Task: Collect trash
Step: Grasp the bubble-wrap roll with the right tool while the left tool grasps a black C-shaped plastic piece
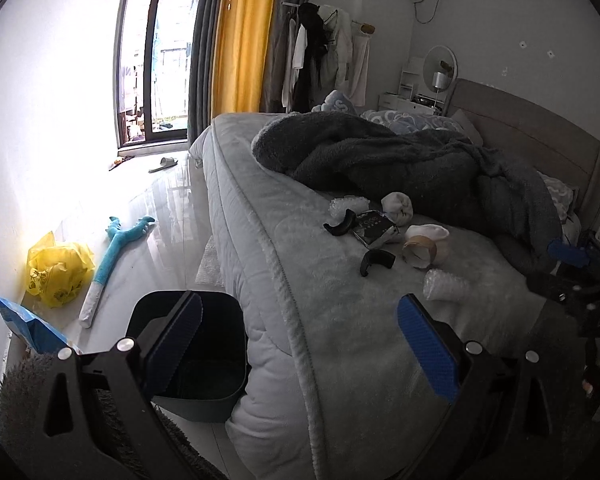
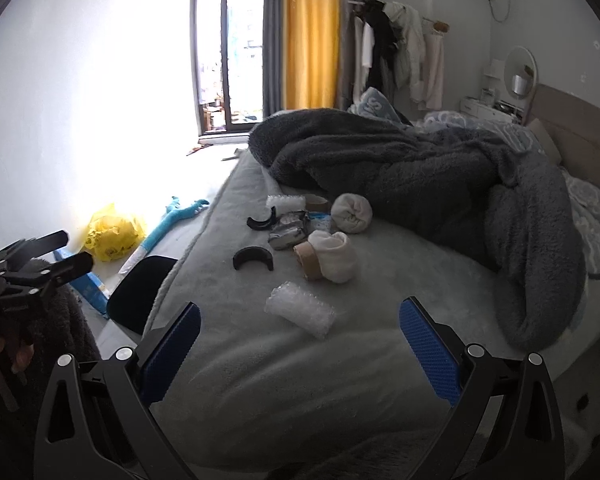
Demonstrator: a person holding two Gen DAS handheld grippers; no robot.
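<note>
- Left wrist view: the left claw hung with its two blue pads wide apart and nothing between them, over the near edge of the bed.
- One dark trash bin stood on the floor just behind the claw's left finger, mouth up.
- Ahead of the claw lay the litter: two black curved pieces, two bubble-wrap rolls, one crumpled foil wrapper, one tape roll and two balled white socks.
- The nearer bubble-wrap roll lay just beyond the right pad, its long axis running left to right.
- The right claw showed at the far right edge; I could not tell how its pads stood there.
- Right wrist view: the right claw was also spread wide and empty, above the bed.
- One bubble-wrap roll lay directly ahead between the pads, long axis slanting from upper left to lower right.
- Further ahead sat the two black curved pieces, the foil wrapper, the tape roll and the two socks.
- A second tape roll lay behind the wrapper.
</note>
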